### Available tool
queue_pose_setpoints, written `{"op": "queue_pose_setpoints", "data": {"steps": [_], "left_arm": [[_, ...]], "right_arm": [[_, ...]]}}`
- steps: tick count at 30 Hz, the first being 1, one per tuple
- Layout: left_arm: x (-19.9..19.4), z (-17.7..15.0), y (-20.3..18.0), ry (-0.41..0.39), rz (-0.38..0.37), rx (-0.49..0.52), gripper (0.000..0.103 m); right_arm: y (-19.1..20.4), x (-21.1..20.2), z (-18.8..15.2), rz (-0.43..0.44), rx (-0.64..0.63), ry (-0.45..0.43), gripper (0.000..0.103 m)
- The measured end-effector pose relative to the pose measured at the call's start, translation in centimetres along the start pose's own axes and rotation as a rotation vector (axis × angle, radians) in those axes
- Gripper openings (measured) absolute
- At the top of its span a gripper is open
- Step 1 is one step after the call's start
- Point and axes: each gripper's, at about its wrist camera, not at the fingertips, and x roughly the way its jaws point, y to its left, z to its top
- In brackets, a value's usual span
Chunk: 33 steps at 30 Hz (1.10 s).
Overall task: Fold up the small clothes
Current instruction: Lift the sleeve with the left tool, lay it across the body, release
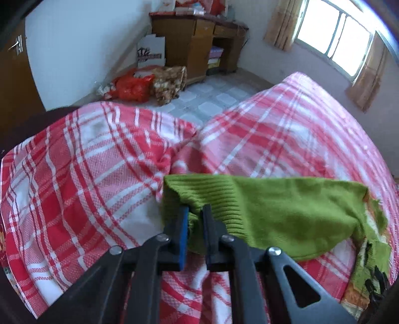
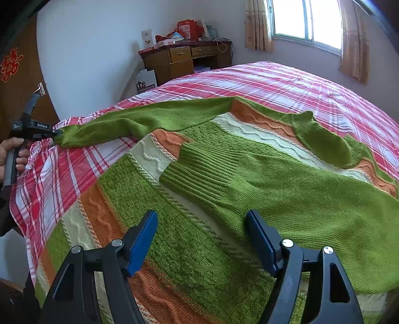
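Two grippers on one sweater (image 2: 199, 179), which lies spread flat on the plaid bedspread (image 2: 286, 84). Landmark = sweater body, green with orange and cream knit bands.

Left gripper (image 1: 193, 211): clamped on the ribbed cuff (image 1: 199, 194) of the outstretched green sleeve (image 2: 139, 122), fabric bunched between the blue pads. In the right wrist view it sits at the far left tip of that sleeve, off the sweater body, near the bed edge, with a hand (image 2: 12, 154) wrapped around its handle. The sleeve runs from the shoulder area out to that gripper, lying on the bedspread.

Right gripper (image 2: 202, 224): jaws spread wide, nothing between the pads, poised over the lower part of the sweater body. Contact with the knit: cannot tell. Other sleeve is folded across the sweater front, its ribbed cuff (image 2: 199, 174) just beyond the right gripper's fingertips.

Past the sweater, beyond the bed: wooden desk (image 2: 187, 59) against the wall, window (image 2: 306, 22) with curtains to its right.
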Motion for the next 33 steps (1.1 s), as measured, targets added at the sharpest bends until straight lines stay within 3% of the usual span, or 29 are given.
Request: {"op": "queue_pose_setpoints", "data": {"steps": [11,16,20,33], "left_arm": [[-6.9,1.5,-4.3,-0.107,-0.156,0.057,0.01],[-9.9,2.0,-7.5,-0.14,-0.236,0.099,0.01],[-11.6,2.1,-10.1,-0.17,-0.277,0.139,0.01],[-17.6,3.7,-21.2,-0.269,-0.408,0.28,0.009]], "right_arm": [[-0.3,-0.4,0.0,0.009,0.02,-0.027,0.074],[-2.1,-4.8,0.1,0.034,0.124,-0.144,0.074],[-2.9,-9.2,0.0,0.02,0.124,-0.219,0.074],[-5.3,-14.9,-6.9,-0.026,0.172,-0.246,0.074]]}}
